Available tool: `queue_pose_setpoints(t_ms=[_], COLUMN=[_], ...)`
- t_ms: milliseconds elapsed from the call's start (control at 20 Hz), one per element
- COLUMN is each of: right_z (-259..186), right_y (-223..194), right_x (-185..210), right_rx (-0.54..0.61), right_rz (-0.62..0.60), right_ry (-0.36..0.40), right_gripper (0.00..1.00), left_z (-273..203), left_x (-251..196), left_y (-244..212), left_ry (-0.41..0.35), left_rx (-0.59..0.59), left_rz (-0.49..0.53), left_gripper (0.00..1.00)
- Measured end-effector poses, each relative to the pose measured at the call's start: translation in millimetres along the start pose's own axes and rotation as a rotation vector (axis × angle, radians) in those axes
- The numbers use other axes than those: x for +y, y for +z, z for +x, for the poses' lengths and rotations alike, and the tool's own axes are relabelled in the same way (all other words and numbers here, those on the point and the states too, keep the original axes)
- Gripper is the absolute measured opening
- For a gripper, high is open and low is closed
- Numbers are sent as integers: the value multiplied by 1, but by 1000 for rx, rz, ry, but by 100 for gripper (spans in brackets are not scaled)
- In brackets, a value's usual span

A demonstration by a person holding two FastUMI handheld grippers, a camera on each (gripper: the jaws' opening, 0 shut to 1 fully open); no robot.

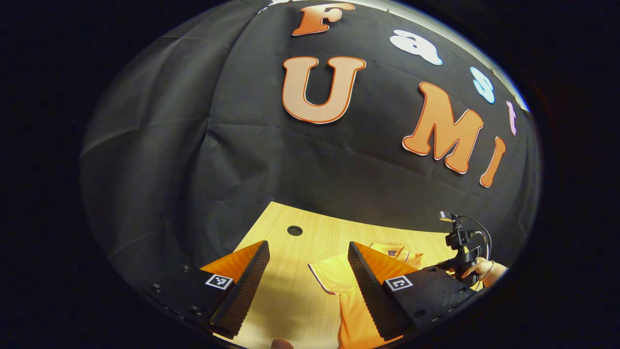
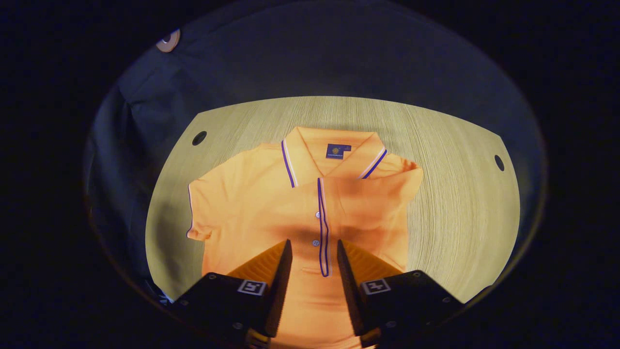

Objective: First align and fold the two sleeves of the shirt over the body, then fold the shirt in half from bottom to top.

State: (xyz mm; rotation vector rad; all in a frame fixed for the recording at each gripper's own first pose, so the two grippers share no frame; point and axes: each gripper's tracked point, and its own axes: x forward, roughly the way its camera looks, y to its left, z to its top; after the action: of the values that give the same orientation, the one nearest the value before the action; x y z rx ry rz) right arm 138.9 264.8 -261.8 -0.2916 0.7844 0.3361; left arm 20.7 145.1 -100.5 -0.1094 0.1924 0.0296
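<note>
Right gripper view: fingers (image 2: 286,271) parted above shirt (image 2: 252,203) (nothing held).

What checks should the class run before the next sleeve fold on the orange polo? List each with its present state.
1. Right sleeve folded over the body: ok.
2. Left sleeve folded: not ok, it lies spread out.
3. Left gripper open, nothing held: ok.
4. Right gripper open above the shirt: ok.
5. Shirt flat on the table, collar away from the grippers: ok.
6. Hem straight: cannot tell.
</note>
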Motion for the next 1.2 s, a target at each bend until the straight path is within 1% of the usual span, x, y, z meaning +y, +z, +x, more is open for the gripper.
queue_pose_setpoints(t_ms=[50,100,150,250,300,350,400,450,550,600,700,800,850,900,1000,1100,1200], right_z=[2,2,-1,-7,-13,-17,-22,-28,-42,-49,-61,-73,-77,-83,-96,-103,-106], right_y=[1,2,6,9,12,13,14,14,15,15,17,15,14,13,11,9,-2], right_x=[-1,-3,-3,-6,-9,-13,-15,-17,-16,-19,-31,-45,-53,-59,-67,-80,-99], right_rx=[-7,-18,-35,-58,-68,-78,-87,-94,-106,-118,-145,-160,-164,-167,-182,-200,-185], right_rz=[-5,-1,7,20,17,14,14,18,40,46,37,16,10,14,37,37,18], right_ry=[-6,-11,-8,-1,-4,-9,-10,-5,35,42,30,8,0,-3,3,-4,-38], right_gripper=[63,92,98,99,99,99,99,99,99,99,99,99,99,99,99,99,99], left_z=[3,5,8,13,18,23,28,33,40,44,55,66,73,83,93,105,114], left_x=[2,3,1,-4,-6,-7,-8,-11,-19,-25,-35,-48,-52,-56,-68,-73,-79], left_y=[-3,-5,-9,-14,-17,-23,-30,-37,-51,-58,-69,-81,-82,-83,-86,-94,-105], left_ry=[11,17,18,16,15,19,35,40,34,25,23,30,28,25,18,31,29], left_rx=[9,20,30,49,62,83,125,162,231,261,312,394,418,438,478,510,563], left_rz=[1,-2,-9,-24,-25,-21,-11,-7,-12,-17,-31,-31,-31,-35,-47,-54,-104], left_gripper=[98,98,98,98,96,96,98,98,98,98,98,98,98,96,98,98,98])
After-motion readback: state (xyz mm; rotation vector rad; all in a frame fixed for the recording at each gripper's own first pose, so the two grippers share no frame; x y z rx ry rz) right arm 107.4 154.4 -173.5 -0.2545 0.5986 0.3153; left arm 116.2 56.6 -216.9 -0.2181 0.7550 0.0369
